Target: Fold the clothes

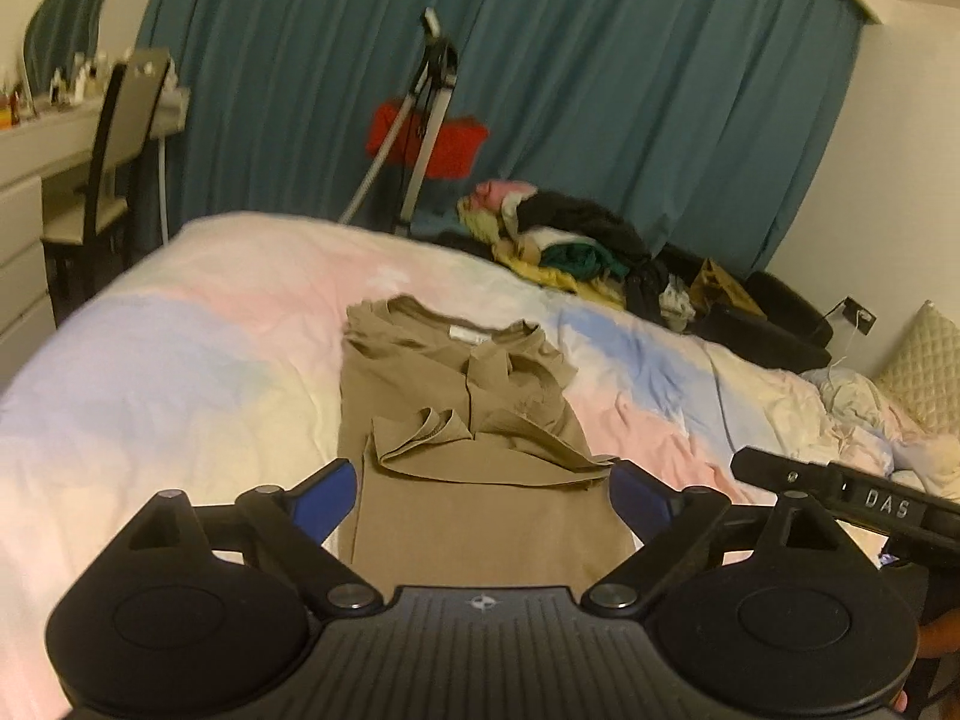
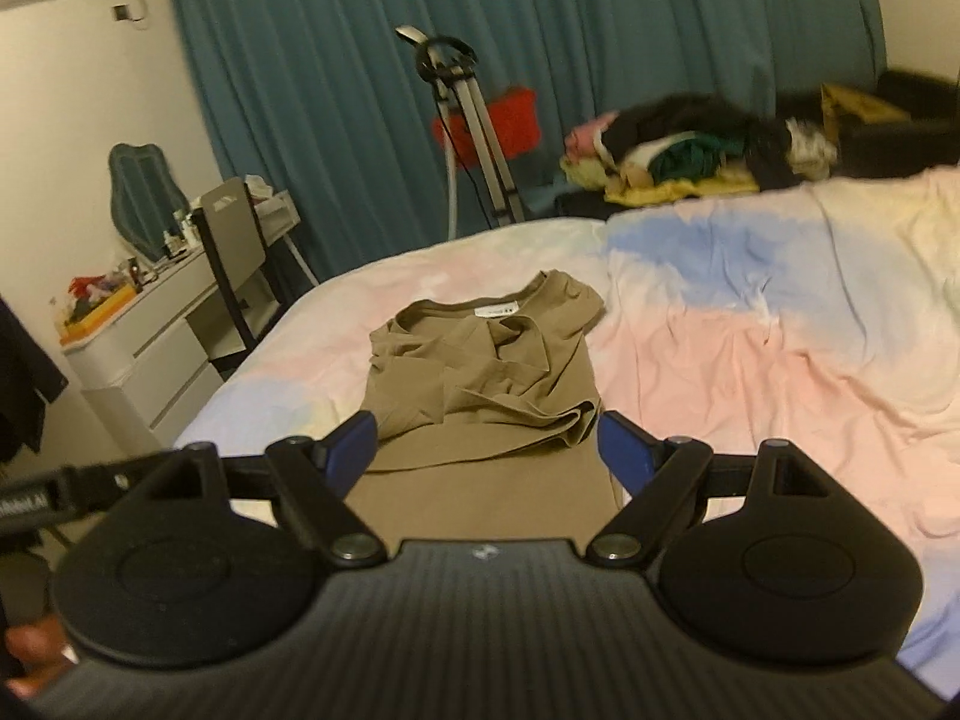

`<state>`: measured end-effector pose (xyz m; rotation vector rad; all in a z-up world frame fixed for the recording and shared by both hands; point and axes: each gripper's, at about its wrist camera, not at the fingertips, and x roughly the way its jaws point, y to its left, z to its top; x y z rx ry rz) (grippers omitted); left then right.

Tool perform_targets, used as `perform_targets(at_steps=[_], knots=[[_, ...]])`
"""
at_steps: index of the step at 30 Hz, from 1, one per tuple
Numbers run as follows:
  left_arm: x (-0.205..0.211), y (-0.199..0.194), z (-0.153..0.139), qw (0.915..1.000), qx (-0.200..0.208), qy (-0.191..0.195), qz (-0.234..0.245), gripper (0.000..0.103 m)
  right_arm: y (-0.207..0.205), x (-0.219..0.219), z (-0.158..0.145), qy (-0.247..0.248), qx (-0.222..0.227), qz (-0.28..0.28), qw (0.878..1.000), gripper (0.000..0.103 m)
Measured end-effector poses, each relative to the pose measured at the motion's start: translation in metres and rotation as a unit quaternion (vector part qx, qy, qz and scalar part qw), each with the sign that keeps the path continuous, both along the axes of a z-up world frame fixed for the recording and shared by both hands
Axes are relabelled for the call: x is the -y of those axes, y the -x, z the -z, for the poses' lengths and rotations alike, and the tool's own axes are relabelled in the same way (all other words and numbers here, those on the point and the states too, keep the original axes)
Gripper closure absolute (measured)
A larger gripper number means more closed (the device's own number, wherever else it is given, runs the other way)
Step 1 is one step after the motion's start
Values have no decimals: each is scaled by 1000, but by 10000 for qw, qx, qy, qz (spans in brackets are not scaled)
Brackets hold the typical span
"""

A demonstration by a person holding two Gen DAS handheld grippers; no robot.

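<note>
A tan shirt (image 1: 474, 420) lay on the bed (image 1: 180, 360), on a pastel cover of pink, blue and cream. Its collar end, with a white label, pointed away from the cameras toward the teal curtain (image 1: 540, 90), and its hem end ran toward the grippers. Both sleeves had been turned in over the chest, where the cloth sat bunched and creased; the lower body of the shirt lay flat and smooth.

The left gripper (image 1: 483, 489) hung over the hem end of the shirt with its jaws spread wide, a blue finger (image 1: 327, 495) to each side of the cloth and nothing between them. Whether the fingers touched the shirt could not be told. In the right wrist view, the right gripper (image 2: 487, 447) was likewise wide open and empty, its blue fingers (image 2: 624, 450) framing the same end of the shirt. Part of the right gripper's black body showed just beside the left one, at the edge of the left wrist view, over the cover to the right of the shirt.

Beyond the shirt, at the far edge of the bed, a heap of mixed clothes (image 1: 570, 240) was piled, black, yellow, green and pink. A tripod (image 1: 420, 120) stood past the bed in front of the curtain, with something red behind it. Left of the bed stood a chair (image 1: 108, 150) at a white dresser (image 2: 150, 348) cluttered with small items.
</note>
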<state>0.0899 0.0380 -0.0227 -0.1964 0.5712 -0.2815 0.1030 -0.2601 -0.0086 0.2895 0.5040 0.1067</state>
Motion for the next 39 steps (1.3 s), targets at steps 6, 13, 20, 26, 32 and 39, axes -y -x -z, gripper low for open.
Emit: perform_targets(at_steps=[6, 13, 20, 26, 32, 39], knots=[[3, 43, 4, 9982, 550, -213, -66, 6, 33, -16, 24, 353, 593, 169, 9975, 21], [3, 55, 23, 9965, 748, -378, 19, 5, 31, -23, 40, 475, 506, 58, 9976, 21], [-16, 43, 50, 9997, 187, 135, 119, 5, 26, -18, 51, 398, 291, 294, 9984, 21], [-39, 10, 112, 9809, -1361, 1378, 153, 6, 14, -6, 71, -193, -352, 320, 9987, 21], [-64, -25, 175, 9227, -2566, 2876, -66, 13, -7, 10, 119, -1929, -1419, 384, 9701, 21], [-81, -52, 204, 9083, -2523, 3273, -642, 65, -26, 14, 186, -3885, -1880, 913, 8974, 26]])
